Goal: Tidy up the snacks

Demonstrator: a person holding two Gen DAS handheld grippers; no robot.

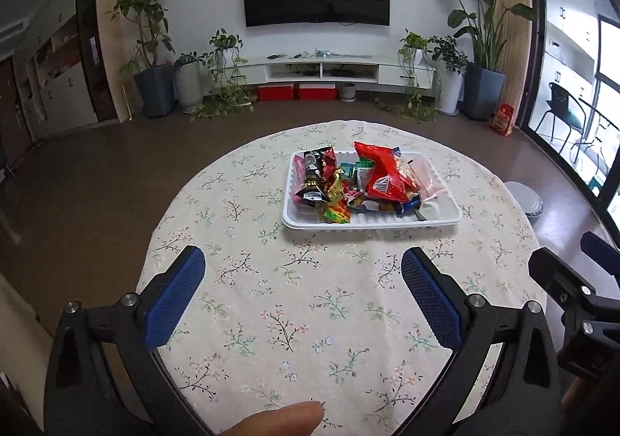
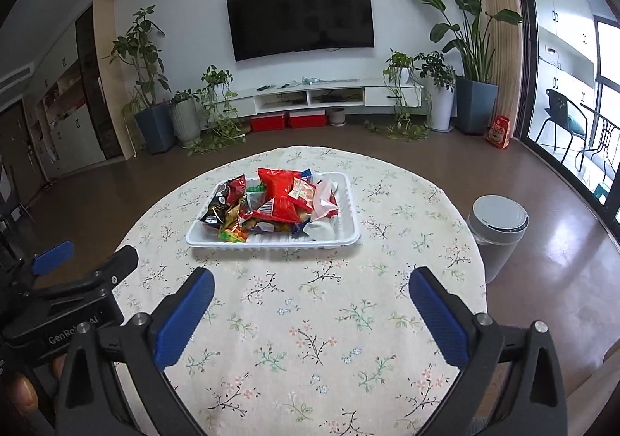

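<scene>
- The round worktop (image 1: 271, 320) wore a flowered cloth.
- A white tray (image 1: 372, 221) sat near its middle, well ahead of both claws.
- Snack packets lay heaped in the tray, a red bag (image 1: 381, 172) on top.
- The left claw (image 1: 302, 273) hung wide apart, holding nothing.
- The right claw (image 2: 312, 290) hung likewise, beside it.

Bench cloth (image 1: 271, 320) — cream, printed with small floral sprigs. Tray (image 1: 445, 221) white; largest snack packet (image 1: 381, 170) red, another (image 1: 312, 174) black and red. Hand-held gripper pads (image 2: 182, 320) — blue.
</scene>
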